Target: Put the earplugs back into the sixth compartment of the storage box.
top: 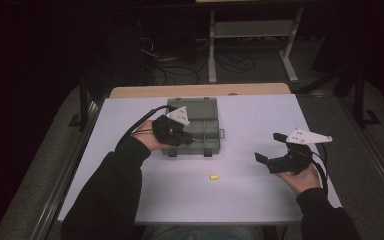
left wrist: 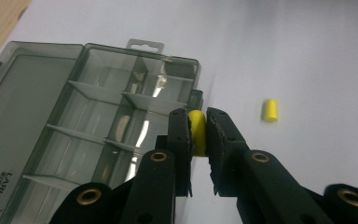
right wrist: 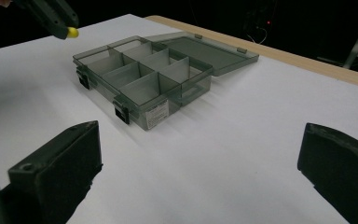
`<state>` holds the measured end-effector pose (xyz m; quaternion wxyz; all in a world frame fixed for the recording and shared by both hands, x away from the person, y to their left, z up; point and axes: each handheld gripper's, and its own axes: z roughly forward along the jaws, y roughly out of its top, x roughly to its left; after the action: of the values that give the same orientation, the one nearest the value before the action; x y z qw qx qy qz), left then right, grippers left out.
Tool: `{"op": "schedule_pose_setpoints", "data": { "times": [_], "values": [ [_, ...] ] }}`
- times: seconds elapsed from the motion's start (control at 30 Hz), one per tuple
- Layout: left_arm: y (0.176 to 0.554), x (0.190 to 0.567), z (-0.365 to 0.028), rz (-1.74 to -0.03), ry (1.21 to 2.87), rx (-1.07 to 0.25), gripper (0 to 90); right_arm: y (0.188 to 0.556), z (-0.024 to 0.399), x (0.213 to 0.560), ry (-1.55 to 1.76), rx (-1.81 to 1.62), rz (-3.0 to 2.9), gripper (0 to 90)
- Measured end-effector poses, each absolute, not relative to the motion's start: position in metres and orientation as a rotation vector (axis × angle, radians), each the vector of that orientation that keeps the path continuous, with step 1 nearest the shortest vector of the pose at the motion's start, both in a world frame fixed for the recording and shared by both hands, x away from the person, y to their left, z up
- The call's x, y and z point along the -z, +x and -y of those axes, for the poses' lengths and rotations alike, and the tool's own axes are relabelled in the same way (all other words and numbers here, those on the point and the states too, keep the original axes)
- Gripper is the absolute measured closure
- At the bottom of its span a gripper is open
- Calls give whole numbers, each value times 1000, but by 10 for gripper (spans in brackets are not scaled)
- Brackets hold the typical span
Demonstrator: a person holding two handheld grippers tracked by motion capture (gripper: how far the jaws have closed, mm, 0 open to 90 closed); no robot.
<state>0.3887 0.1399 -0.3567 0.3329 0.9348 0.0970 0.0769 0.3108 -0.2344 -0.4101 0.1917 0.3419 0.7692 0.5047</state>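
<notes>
yellow foam earplug [left wrist: 196, 130] sits clenched in our left hand-held gripper [left wrist: 197, 122] beside the smoky plastic compartment box [left wrist: 74, 121]; next we lower it into a cell. right hand-held gripper [right wrist: 200, 154] gapes idle.

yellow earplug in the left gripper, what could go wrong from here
1. The left gripper pinches the yellow earplug only at the jaw tips; the soft piece could squirt out before it is over the open compartment box.
2. The dividers are close together, so a release might land it in the wrong cell or on a wall.
3. The second earplug lies loose on the white table; a sleeve could knock it.
</notes>
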Motion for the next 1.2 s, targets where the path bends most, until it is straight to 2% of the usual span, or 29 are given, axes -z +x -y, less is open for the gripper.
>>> {"op": "schedule_pose_setpoints", "data": {
  "times": [0.7,0.93,1.2],
  "values": [
    [417,391,-157,-416,2456,-247,803,311,234,411,961,-1413,-2170,0],
    [424,412,-161,-463,2477,-229,803,312,232,412,962,-1400,-2188,0],
    [429,418,-163,-499,2469,-210,795,312,232,412,956,-1399,-2189,0]
  ]
}}
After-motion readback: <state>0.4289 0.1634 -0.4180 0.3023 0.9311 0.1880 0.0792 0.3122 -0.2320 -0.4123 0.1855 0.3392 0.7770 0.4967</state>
